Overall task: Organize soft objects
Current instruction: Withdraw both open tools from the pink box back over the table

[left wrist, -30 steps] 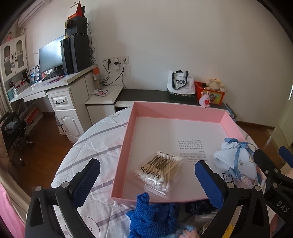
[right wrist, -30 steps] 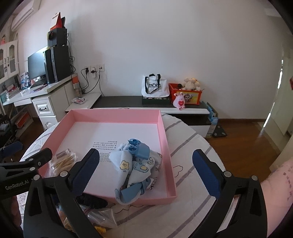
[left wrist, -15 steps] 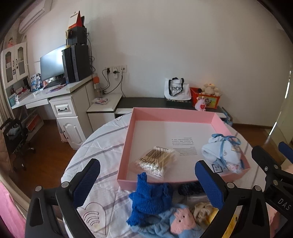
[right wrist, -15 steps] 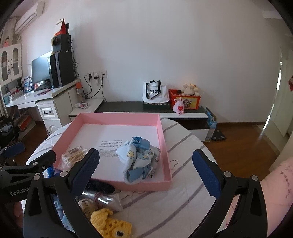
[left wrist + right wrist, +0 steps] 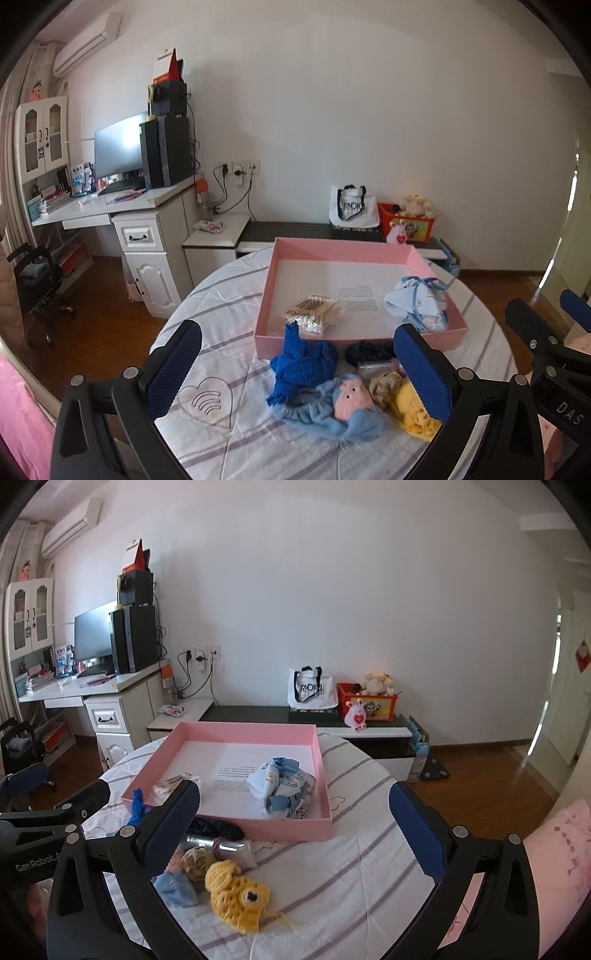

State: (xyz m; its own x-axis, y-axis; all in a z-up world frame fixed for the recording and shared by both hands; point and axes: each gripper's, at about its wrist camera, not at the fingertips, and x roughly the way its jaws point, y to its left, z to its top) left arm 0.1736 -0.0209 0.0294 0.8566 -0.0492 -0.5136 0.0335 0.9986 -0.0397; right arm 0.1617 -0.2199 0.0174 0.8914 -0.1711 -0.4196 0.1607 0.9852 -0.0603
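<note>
Left tool [image 5: 297, 369]: spread wide and empty, above the near edge of the tabletop [image 5: 229, 325], pointed at the pile of soft things.
Right tool [image 5: 295, 823]: also wide apart, nothing between its pads, held over the right side of the same pile.
Pink tray [image 5: 267, 291]: on the striped tabletop beyond the pile; it already holds a bag of cotton swabs [image 5: 314, 310] at its near left and a pale blue baby cloth bundle [image 5: 415, 304] at its near right.
Waiting pile: just in front of the tray's near wall lie a dark blue knitted cloth [image 5: 301, 363], a light blue plush with a pink face [image 5: 345, 402], a yellow crocheted toy [image 5: 236, 893], a small tan plush piece [image 5: 197, 860], a dark scrunchie-like piece [image 5: 367, 350] and a small clear bottle [image 5: 231, 847]. They touch and overlap one another.
Handling, dark blue knit: judged light and limp; it will sag and drag whatever lies on it. Best pinched at its raised peak near the tray wall, where it stands free of its neighbours.
Handling, yellow toy: light, springy, open weave; a pinch across the body should hold, but the loose yarn tail may snag.
Handling, light blue plush: squashy and the widest piece; grip the thick middle, not the thin edge.
Risk: lifting one item may pull another along.
</note>
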